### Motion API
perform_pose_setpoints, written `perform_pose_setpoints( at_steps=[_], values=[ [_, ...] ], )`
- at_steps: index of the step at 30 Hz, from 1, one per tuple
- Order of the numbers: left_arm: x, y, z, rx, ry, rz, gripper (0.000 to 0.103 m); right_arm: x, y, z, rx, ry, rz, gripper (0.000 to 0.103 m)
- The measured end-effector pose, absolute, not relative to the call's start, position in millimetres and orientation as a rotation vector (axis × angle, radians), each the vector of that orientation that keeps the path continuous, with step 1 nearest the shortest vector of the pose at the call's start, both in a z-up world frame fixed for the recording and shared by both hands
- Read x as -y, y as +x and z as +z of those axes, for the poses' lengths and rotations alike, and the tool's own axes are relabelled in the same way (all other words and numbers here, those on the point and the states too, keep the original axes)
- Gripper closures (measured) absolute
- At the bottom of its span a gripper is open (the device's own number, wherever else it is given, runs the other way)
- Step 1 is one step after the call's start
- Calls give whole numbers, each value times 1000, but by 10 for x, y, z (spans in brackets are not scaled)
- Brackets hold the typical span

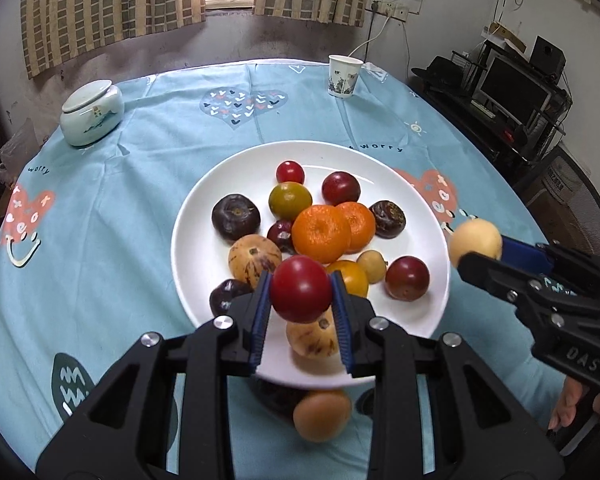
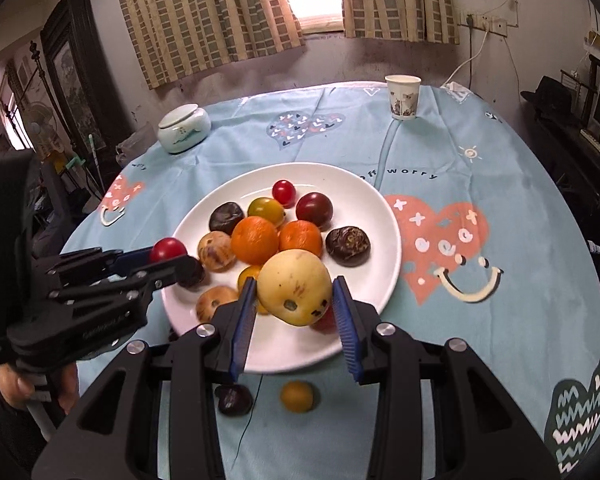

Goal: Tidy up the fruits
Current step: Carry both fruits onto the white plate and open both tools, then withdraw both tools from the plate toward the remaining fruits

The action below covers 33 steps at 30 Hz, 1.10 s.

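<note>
- The left gripper (image 1: pixel 300 300) pointed steeply down over the near rim of the white plate (image 1: pixel 204 184), its jaws clenched on a red round fruit (image 1: pixel 300 288) that hung clear above the plate.
- The right gripper (image 2: pixel 294 316) was tilted down likewise, jaws grasping a pale yellow fruit (image 2: pixel 294 292) held off the plate's near edge.
- The yellow fruit was slightly elongated, its long axis running roughly across the jaws, with a dark calyx spot facing the camera; the red fruit was too round to show a long axis.
- The plate sat mid-counter on the blue tablecloth (image 1: pixel 140 160) and carried two oranges (image 1: pixel 320 232), dark wrinkled fruits, red plums and speckled tan fruits.
- The left wrist view showed the right gripper (image 1: pixel 476 248) from the side, coming in from the right edge with the yellow fruit beside the plate's right rim, and part of a hand (image 1: pixel 572 404) beneath it.
- The right wrist view alone showed a small orange fruit (image 2: pixel 297 397) and a dark fruit (image 2: pixel 233 399) lying on the cloth before the plate, plus the left gripper (image 2: pixel 172 258) at the plate's left rim.
- A paper cup (image 1: pixel 344 76) and a lidded ceramic jar (image 1: pixel 92 114) stood at the far side.
</note>
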State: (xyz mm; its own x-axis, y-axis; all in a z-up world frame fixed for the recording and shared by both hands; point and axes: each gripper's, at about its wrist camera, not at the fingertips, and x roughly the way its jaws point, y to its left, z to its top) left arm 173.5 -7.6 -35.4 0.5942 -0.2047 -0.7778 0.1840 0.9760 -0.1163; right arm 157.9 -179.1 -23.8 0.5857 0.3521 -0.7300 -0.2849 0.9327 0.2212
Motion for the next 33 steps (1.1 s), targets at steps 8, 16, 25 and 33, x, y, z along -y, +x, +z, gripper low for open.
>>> perform_pose_setpoints(
  at_steps=[8, 16, 25, 33],
  values=[
    [59, 1959, -577, -961, -27, -217, 73, 1746, 1971, -526, -930, 97, 347, 64],
    [69, 2065, -615, -970, -28, -219, 73, 1750, 2103, -631, -954, 107, 344, 64],
    [-56, 1942, -383, -884, -92, -198, 44, 1817, 2097, -568, -859, 110, 300, 40],
    [-246, 1297, -170, -822, -123, -179, 34, 1979, 1705, -335, -852, 167, 336, 39]
  ],
)
